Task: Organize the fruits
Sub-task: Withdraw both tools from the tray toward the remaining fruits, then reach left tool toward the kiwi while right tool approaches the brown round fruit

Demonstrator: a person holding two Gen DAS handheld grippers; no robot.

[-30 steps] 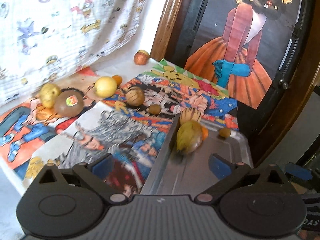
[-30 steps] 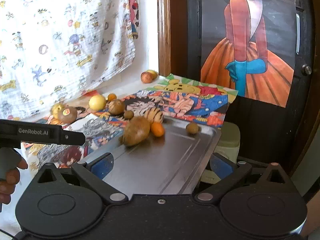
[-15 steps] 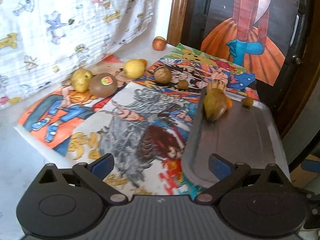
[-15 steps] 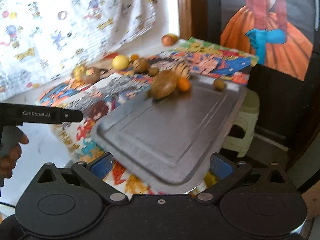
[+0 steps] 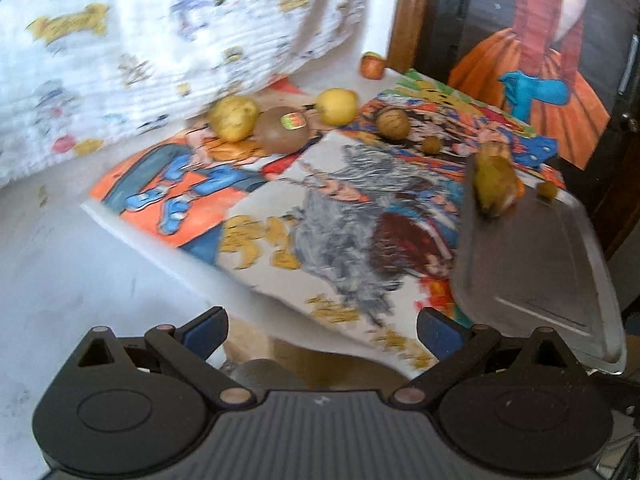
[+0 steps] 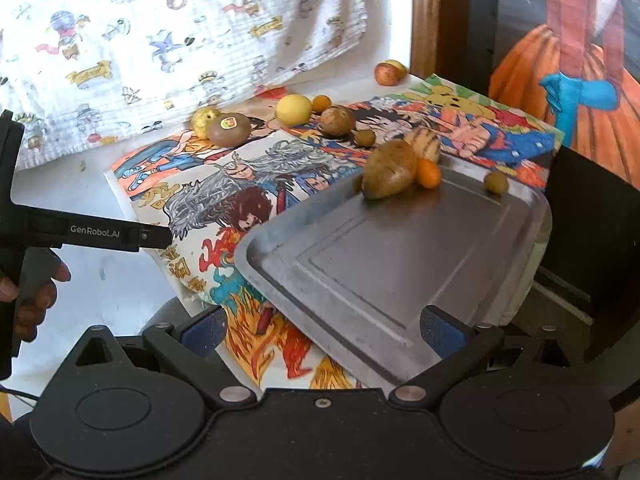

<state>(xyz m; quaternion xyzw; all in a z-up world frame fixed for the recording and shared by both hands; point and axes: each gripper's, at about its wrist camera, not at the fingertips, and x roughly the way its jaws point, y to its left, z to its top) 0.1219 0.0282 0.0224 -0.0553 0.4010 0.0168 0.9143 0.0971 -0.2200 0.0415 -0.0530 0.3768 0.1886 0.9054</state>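
Note:
A metal tray [image 6: 400, 264] lies at the right on a cartoon poster [image 6: 256, 184]. At its far end sit a brown oval fruit [image 6: 388, 174], a small orange one [image 6: 429, 173], a striped one [image 6: 426, 145] and a small green one [image 6: 496, 182]. Loose on the poster beyond are a yellow fruit [image 6: 294, 109], a stickered brown fruit [image 6: 229, 129], a knobbly yellow fruit [image 6: 203, 119] and a brown round fruit [image 6: 337, 120]. The tray [image 5: 532, 264] and stickered fruit [image 5: 282, 130] also show in the left wrist view. My left gripper [image 5: 320, 326] and right gripper [image 6: 322, 326] are open, empty and held back from the table.
A printed white cloth [image 6: 160, 40] hangs behind the table. A reddish fruit [image 6: 386, 74] sits at the far corner by a wooden door frame [image 6: 424, 16]. A dark panel with a painted woman [image 6: 580, 60] stands at the right. The other hand-held gripper [image 6: 100, 234] reaches in from the left.
Both grippers have pulled back and away from the tray, so more of the poster, table edge and tray shows. The fruits have not moved.

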